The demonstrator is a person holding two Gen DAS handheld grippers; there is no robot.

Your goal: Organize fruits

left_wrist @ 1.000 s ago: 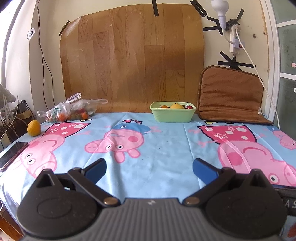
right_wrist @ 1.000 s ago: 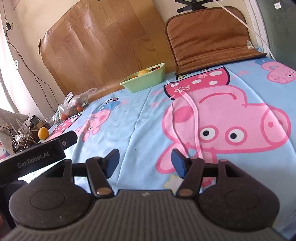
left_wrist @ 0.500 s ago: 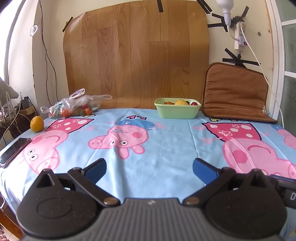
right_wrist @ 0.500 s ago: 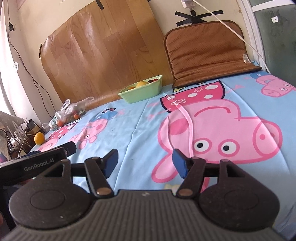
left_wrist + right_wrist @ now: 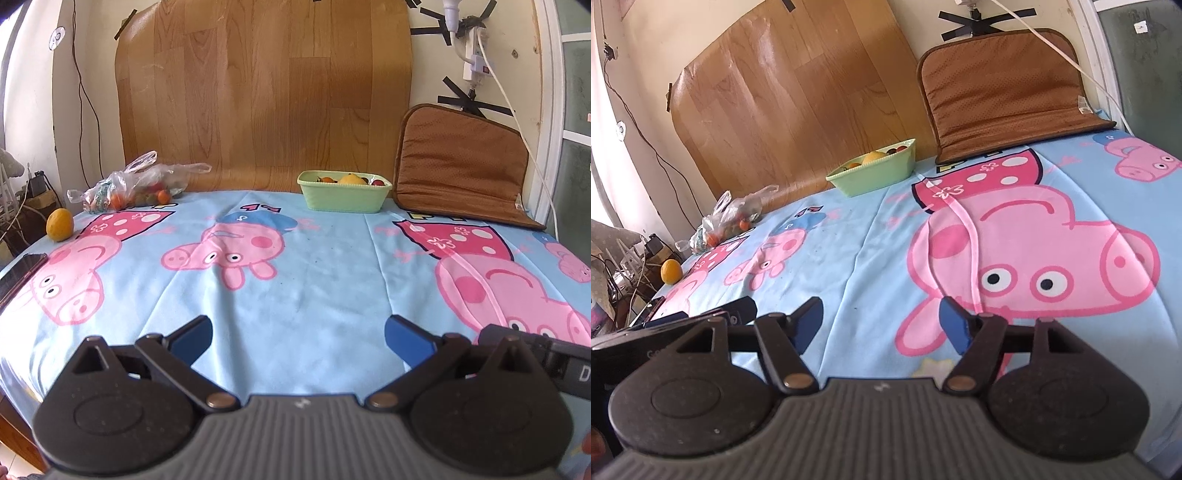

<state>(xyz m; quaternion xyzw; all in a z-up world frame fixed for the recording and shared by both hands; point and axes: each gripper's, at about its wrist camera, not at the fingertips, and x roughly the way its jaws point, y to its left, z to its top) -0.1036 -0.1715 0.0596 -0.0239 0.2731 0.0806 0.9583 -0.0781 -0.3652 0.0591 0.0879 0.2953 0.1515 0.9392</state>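
Two empty claws hover low over the near edge of a tabletop (image 5: pixel 325 266) covered in a blue cartoon-pig cloth, with the fruit all at the far side. The left claw (image 5: pixel 298 338) has its blue-tipped fingers spread wide and grips nothing; the right claw (image 5: pixel 881 325) is likewise parted and bare.

A green basket (image 5: pixel 344 195) stands at the back by the wood-grain panel, just beside a brown cushion (image 5: pixel 461 162), and already holds a yellow fruit and some small red and orange ones. A lone orange-yellow fruit (image 5: pixel 59 229) sits near the far-left edge, well apart from the basket. A clear plastic bag (image 5: pixel 133 188) of small fruit lies just behind it, with a dark phone (image 5: pixel 20 271) at the left edge.

The step in hand appears to be the reach for loose fruit, and the left claw is the likelier one for it. Done well, the fingers would come either side of the fruit's widest part and close gently. Being round, it may roll toward the edge if nudged.
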